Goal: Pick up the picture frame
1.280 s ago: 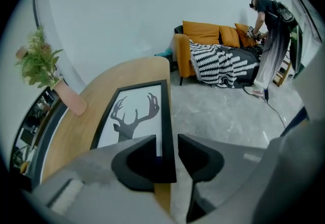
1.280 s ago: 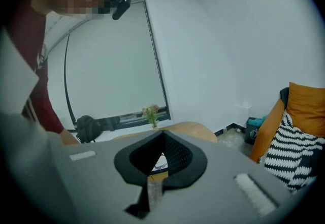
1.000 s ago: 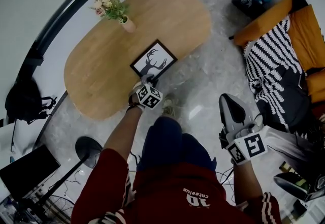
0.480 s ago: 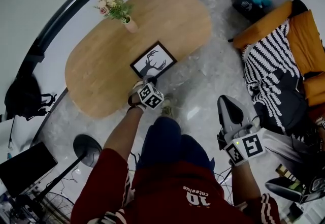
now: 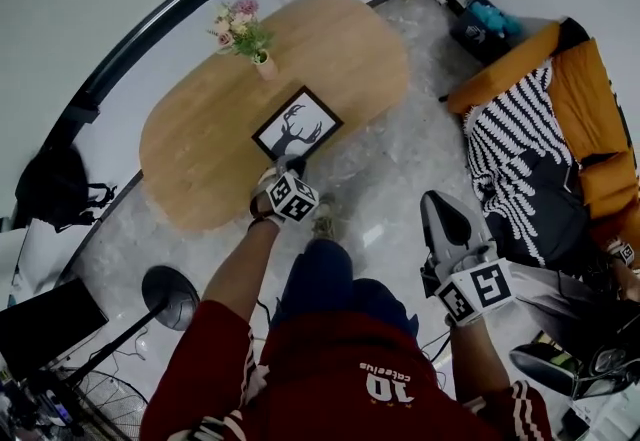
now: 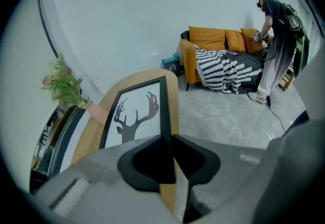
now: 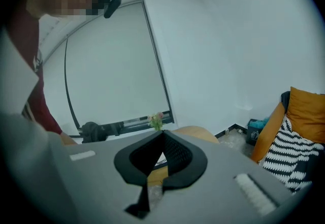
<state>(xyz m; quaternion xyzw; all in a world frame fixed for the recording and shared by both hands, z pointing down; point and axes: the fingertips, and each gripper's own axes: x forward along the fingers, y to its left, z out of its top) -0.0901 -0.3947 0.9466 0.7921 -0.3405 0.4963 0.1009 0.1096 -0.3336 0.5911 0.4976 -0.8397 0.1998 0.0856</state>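
Observation:
The picture frame (image 5: pixel 297 125), black-edged with a deer silhouette on white, lies near the front edge of the oval wooden table (image 5: pixel 200 159). My left gripper (image 5: pixel 284 168) is shut on the frame's near edge. In the left gripper view the jaws (image 6: pixel 171 139) pinch the black rim of the frame (image 6: pixel 134 114), which tilts up away from me. My right gripper (image 5: pixel 441 217) hangs over the floor to the right, well away from the table. Its jaws (image 7: pixel 163 135) meet at the tips with nothing between them.
A vase of flowers (image 5: pixel 260 57) stands on the table behind the frame. An orange sofa (image 5: pixel 590 79) with a striped blanket (image 5: pixel 515 159) is at the right, and a person (image 6: pixel 277 40) stands beside it. A black bag (image 5: pixel 55 189) and a round stand base (image 5: pixel 170 291) are on the left.
The left gripper has closed on the frame's near edge and risen with it. The right gripper has risen too, still shut and empty.

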